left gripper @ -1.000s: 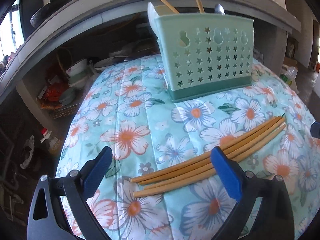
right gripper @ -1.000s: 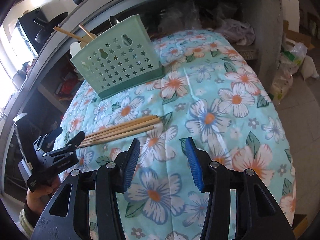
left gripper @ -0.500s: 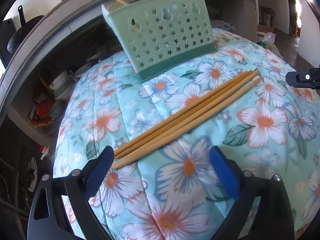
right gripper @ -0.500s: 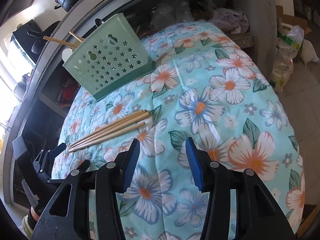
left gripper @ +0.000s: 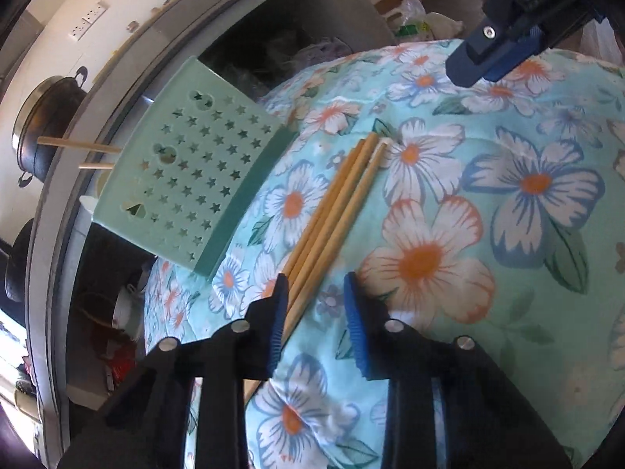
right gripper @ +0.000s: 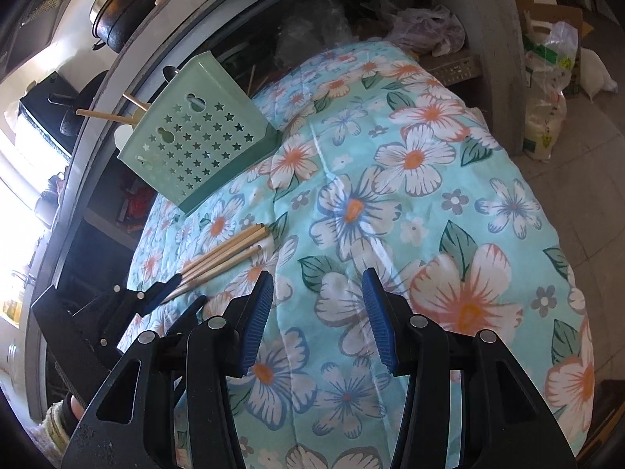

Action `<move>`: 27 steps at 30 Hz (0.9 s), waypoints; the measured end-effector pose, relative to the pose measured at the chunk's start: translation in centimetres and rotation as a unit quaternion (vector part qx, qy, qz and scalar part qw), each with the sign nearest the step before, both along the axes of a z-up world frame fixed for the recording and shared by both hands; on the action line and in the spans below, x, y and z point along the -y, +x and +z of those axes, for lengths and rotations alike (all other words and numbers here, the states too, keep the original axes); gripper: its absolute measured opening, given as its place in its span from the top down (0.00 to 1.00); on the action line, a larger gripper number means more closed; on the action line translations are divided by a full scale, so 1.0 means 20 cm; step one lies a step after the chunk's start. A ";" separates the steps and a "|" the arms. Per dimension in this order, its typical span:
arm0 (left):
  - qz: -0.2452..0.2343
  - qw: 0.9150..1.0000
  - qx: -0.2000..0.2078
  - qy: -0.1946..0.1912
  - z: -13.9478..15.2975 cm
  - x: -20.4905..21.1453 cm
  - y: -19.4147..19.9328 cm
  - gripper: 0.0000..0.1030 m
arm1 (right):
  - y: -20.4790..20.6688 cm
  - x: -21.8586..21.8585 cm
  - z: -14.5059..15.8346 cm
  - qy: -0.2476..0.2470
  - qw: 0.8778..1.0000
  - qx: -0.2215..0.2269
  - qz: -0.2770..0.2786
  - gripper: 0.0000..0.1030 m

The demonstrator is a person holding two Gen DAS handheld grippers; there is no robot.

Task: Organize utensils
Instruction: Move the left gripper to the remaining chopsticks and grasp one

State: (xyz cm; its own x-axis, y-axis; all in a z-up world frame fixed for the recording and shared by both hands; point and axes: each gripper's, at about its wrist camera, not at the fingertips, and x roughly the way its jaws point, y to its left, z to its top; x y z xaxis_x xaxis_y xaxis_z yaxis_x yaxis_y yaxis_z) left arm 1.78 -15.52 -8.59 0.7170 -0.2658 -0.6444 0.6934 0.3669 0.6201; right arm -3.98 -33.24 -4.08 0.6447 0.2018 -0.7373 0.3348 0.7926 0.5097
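Observation:
Several bamboo chopsticks lie bundled on the floral cloth, also in the right wrist view. A mint-green utensil basket with star holes stands behind them, with two chopsticks sticking out; it also shows in the right wrist view. My left gripper is open, its jaws straddling the near ends of the lying chopsticks; it shows in the right wrist view. My right gripper is open and empty over the cloth, right of the chopsticks.
The floral cloth covers a rounded table. A grey counter shelf curves behind, with dark pots on it and clutter below. Plastic bags sit on the floor at right.
My left gripper has rolled, moved in over the chopsticks' near ends and narrowed its jaws around them. My right gripper has stayed open and shifted slightly.

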 end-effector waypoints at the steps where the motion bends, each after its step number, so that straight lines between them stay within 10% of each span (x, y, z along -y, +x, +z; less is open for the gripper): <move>1: -0.002 1.000 0.001 0.004 -0.01 0.01 0.01 0.84 | 0.00 0.00 0.00 0.001 1.000 0.000 -0.001 0.55; 13: -0.010 0.999 -0.042 0.028 0.03 -0.08 -0.14 1.00 | -0.02 0.03 -0.01 0.007 1.000 0.008 -0.004 0.55; 27: -0.055 0.997 0.041 0.030 0.00 0.12 -0.05 0.71 | -0.03 0.04 0.01 0.008 1.000 0.012 -0.002 0.55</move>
State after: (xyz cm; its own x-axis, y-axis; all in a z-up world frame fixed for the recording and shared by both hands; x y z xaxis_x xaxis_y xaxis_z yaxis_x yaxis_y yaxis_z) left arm 0.82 -17.93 -8.68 0.7368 -0.3073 -0.6023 0.6733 0.2520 0.6951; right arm -4.62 -33.95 -3.94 0.6626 0.2110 -0.7186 0.3258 0.7827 0.5303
